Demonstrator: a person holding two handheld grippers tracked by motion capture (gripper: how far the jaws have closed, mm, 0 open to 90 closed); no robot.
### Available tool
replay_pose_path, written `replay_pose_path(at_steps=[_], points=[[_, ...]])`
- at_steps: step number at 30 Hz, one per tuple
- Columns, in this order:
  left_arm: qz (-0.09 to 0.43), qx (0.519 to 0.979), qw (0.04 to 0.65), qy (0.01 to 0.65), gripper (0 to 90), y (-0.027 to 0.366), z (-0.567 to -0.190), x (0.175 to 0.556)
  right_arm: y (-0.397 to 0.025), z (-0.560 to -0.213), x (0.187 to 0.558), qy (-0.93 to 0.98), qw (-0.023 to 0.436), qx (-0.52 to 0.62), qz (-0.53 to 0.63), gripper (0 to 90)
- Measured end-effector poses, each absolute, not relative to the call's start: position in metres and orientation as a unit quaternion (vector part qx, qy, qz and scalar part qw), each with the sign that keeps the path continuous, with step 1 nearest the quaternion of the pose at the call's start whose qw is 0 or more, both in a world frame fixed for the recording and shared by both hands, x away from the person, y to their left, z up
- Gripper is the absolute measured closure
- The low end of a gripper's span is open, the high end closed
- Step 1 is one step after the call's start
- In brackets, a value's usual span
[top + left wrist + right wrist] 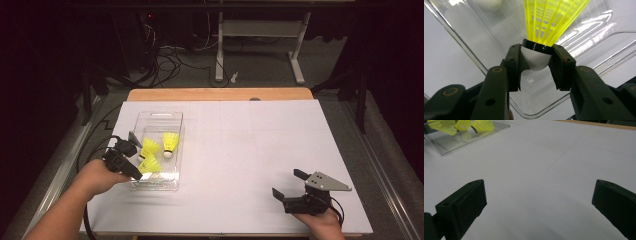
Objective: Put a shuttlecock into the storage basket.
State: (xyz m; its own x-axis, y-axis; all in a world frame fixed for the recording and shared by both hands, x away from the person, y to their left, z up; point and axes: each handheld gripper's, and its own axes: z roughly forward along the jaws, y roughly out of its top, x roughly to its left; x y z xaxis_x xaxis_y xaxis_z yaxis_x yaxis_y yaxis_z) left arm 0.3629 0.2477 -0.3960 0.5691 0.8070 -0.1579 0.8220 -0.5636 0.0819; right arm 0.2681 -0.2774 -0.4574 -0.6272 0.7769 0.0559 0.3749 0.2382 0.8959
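Shuttlecock [535, 58] (tray-bound [177, 145]) pinched by left tongs [535, 65].

A tray [176, 131] sits on the left half of the desk [260, 150], well apart from the right gripper [290, 187], which rests near the desk's front edge on the right. Three shuttlecocks lie in the tray — one [170, 143] toward its right wall, another [149, 147] just left of it, and the third [149, 165] before them, nearest the person. The left gripper [134, 167] reaches into the tray from its left side — its fingers [511, 65] on either side of that third shuttlecock's [536, 58] base
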Motion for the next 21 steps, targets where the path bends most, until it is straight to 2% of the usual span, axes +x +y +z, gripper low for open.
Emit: replay_pose_path(at_steps=[7,21], points=[[-0.075,0.877,0.070,0.469,62.9,0.2485,-0.3953,0.3653,-0.2780,-0.4573,0.2680,0.759,0.206,0.379,0.488,0.2],[-0.055,0.888,0.063,0.453,62.4,0.2464,-0.3961,0.3636,-0.2772,-0.4575,0.2680,0.760,0.204,0.379,0.488,0.2]])
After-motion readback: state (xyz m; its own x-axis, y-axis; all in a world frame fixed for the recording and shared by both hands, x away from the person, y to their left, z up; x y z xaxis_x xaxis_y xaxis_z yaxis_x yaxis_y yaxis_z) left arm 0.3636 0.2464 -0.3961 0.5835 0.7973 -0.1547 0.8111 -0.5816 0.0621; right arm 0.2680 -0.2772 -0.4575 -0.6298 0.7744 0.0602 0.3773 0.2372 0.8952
